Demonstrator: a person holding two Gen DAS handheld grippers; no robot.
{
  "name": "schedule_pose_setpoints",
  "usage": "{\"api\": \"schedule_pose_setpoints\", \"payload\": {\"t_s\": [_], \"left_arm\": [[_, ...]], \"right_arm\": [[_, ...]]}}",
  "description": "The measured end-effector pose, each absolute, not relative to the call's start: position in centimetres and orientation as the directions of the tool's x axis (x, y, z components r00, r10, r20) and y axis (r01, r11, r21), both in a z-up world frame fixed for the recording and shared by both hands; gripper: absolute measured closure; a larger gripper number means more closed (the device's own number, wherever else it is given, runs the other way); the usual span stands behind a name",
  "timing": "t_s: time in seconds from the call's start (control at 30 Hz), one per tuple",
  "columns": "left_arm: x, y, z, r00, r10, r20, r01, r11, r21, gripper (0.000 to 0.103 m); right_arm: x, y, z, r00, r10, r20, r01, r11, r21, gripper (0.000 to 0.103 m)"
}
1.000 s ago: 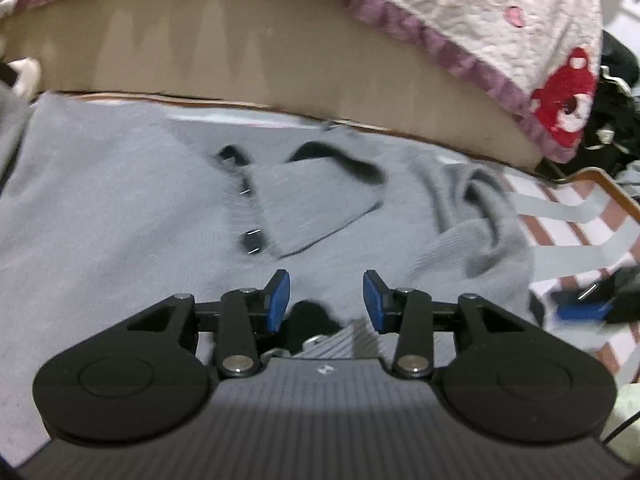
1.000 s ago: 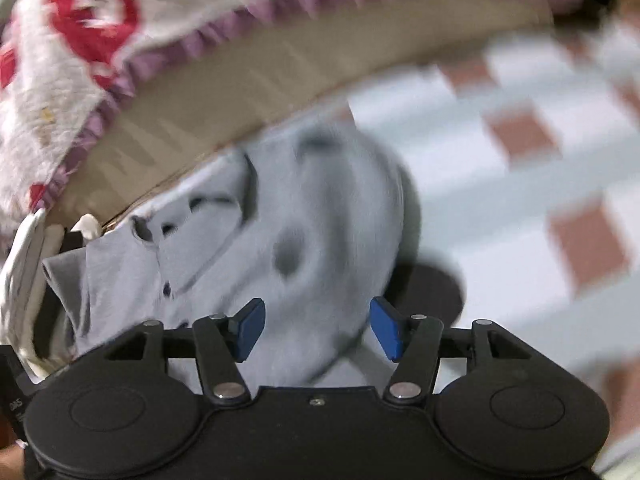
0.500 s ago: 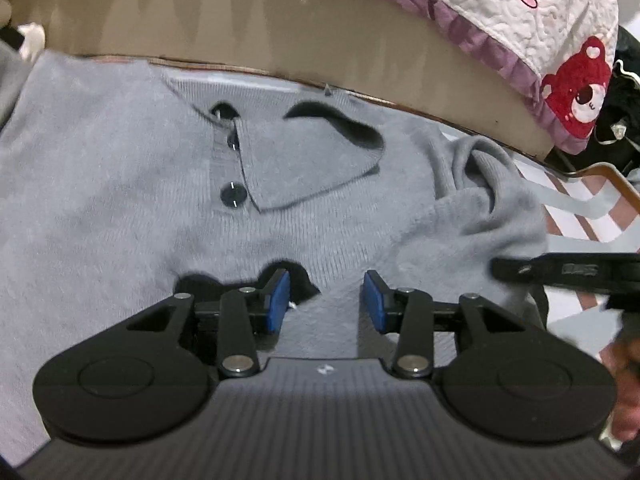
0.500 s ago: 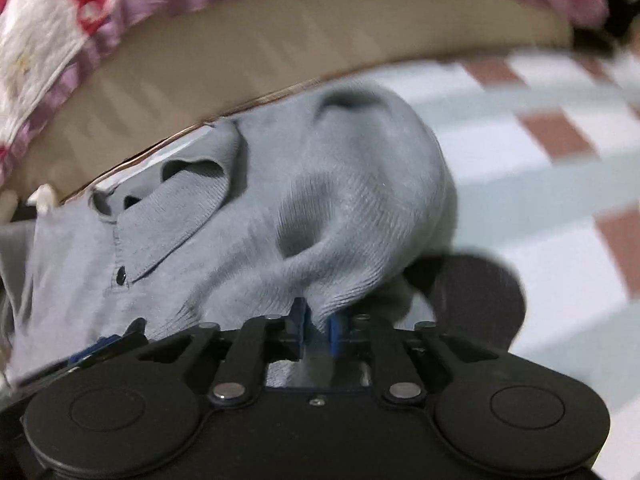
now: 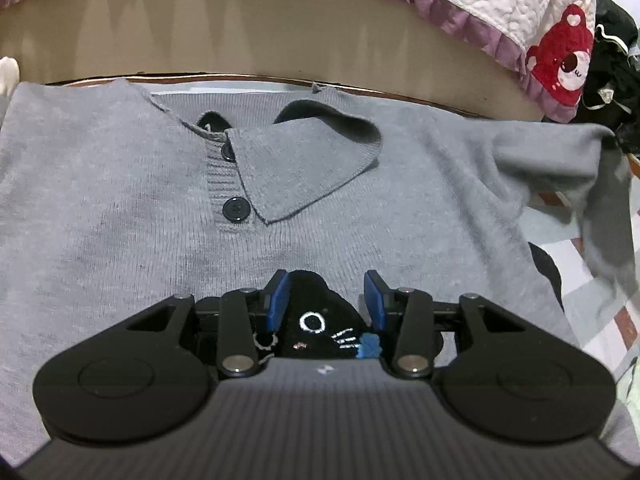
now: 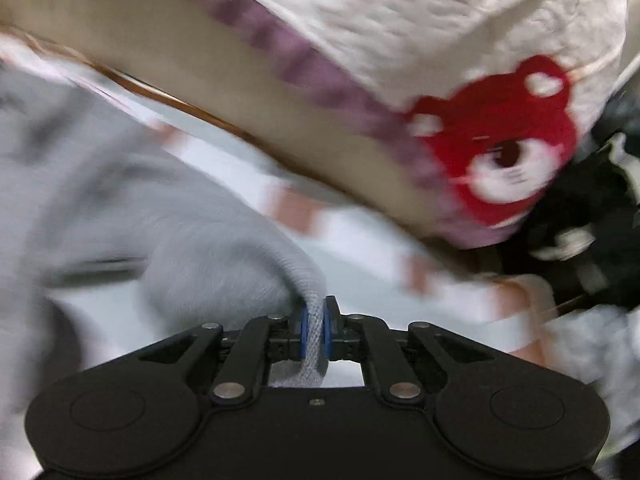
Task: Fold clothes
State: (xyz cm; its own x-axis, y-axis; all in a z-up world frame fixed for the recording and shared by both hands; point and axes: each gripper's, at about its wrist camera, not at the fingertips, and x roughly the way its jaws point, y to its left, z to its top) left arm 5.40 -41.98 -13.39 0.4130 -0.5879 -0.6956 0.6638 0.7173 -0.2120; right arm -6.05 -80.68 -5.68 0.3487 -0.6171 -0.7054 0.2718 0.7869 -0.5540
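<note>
A grey knit sweater [image 5: 360, 232] lies face up and spread flat, its collar [image 5: 304, 168] turned down beside two dark buttons [image 5: 236, 209]. My left gripper [image 5: 325, 298] hovers open over the chest, where a black cat patch [image 5: 320, 324] shows between its blue pads. In the left wrist view the sweater's right sleeve [image 5: 552, 152] is lifted and stretched out to the right. My right gripper [image 6: 316, 330] is shut on that sleeve's ribbed end, and the grey sleeve [image 6: 224, 264] trails away to the left, blurred.
A beige bed side [image 5: 240, 32] runs behind the sweater, with a white quilt [image 5: 500, 4] with a purple frill and a red bear [image 5: 560, 56] hanging over it. Dark clothes [image 5: 616, 64] are piled at the right. A checked mat [image 5: 592, 312] lies underneath.
My right gripper shut on the bunched sleeve, rolled, and drew it up and out to the right. The sweater's right side now lies smoother. The cat patch has come into view between the left fingers.
</note>
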Motion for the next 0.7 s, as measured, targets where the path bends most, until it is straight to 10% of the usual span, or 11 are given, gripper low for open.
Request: {"api": "schedule_pose_setpoints", "payload": {"t_s": [0.17, 0.3, 0.43, 0.7], "left_arm": [[5.6, -42.0, -13.6, 0.417, -0.575, -0.704, 0.661, 0.723, -0.199, 0.063], [5.9, -41.9, -13.9, 0.414, -0.573, -0.707, 0.657, 0.726, -0.204, 0.063], [5.7, -42.5, -13.6, 0.414, -0.595, -0.689, 0.666, 0.714, -0.216, 0.063], [5.9, -42.4, -12.4, 0.447, -0.587, -0.675, 0.639, 0.738, -0.218, 0.062]], "right_arm": [[-4.6, -90.1, -7.8, 0.179, -0.814, -0.553, 0.327, 0.579, -0.747, 0.102], [-5.5, -94.7, -6.8, 0.162, -0.794, -0.586, 0.542, 0.567, -0.62, 0.098], [-8.2, -94.8, -6.7, 0.33, -0.613, -0.718, 0.697, 0.671, -0.252, 0.052], [-13.8, -93.4, -12.6, 0.497, -0.406, -0.766, 0.812, 0.528, 0.247, 0.041]]}}
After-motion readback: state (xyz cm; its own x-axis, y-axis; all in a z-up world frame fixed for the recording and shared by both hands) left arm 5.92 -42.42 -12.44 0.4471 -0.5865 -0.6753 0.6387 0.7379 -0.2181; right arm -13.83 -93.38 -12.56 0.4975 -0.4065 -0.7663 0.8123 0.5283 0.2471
